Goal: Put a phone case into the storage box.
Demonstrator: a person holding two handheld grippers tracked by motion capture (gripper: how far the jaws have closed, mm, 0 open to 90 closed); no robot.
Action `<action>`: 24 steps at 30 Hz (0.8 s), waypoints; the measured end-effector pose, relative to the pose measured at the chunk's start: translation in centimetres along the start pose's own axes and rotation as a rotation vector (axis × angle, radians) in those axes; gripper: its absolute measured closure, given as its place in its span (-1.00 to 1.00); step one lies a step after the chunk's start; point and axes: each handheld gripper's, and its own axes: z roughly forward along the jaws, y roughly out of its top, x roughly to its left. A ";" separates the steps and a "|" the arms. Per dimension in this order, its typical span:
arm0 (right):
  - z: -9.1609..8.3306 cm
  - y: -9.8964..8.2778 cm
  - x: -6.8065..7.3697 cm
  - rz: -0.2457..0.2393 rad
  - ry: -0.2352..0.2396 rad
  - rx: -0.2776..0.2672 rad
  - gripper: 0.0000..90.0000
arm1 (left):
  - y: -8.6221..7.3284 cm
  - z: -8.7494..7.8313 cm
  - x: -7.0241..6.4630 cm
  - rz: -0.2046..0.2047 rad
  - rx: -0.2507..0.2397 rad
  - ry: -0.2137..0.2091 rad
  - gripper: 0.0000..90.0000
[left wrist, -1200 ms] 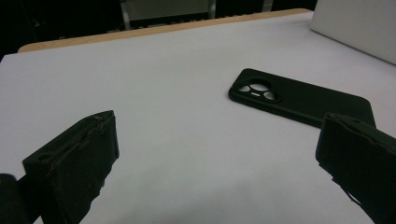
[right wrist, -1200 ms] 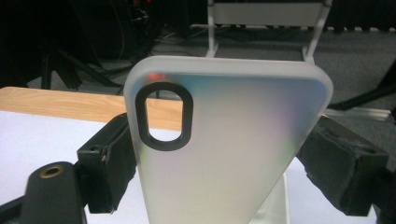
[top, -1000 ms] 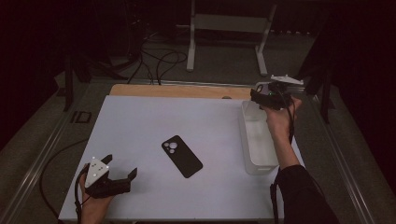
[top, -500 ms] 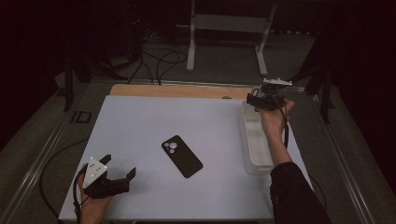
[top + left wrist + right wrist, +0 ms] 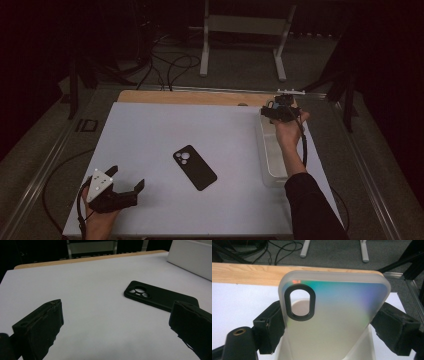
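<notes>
Your right gripper [image 5: 332,327] clamps a translucent phone case [image 5: 332,315] across its width, upright between the jaws, above the white bin [image 5: 270,165]. Your left gripper [image 5: 117,325] stands wide with nothing between its jaws, the black phone case [image 5: 160,296] lying just ahead of its right jaw.

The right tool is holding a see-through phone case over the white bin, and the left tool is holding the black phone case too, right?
Not quite. The left tool holds nothing; the left gripper view shows its jaws open, with the black phone case lying on the table beyond them. The right tool does hold the see-through phone case over the white bin.
</notes>
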 end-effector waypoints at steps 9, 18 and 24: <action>1.2 -0.4 0.0 -0.009 -0.024 0.034 -0.64 | 0.0 0.0 0.0 -0.003 0.002 -0.002 -1.00; 2.0 -0.4 0.2 -0.014 -0.033 0.030 -0.65 | -0.1 0.0 0.1 -0.004 0.002 -0.003 -1.00; 2.4 -0.1 0.1 0.003 -0.034 0.038 -0.65 | -0.1 -0.1 0.1 -0.009 0.000 -0.001 -1.00</action>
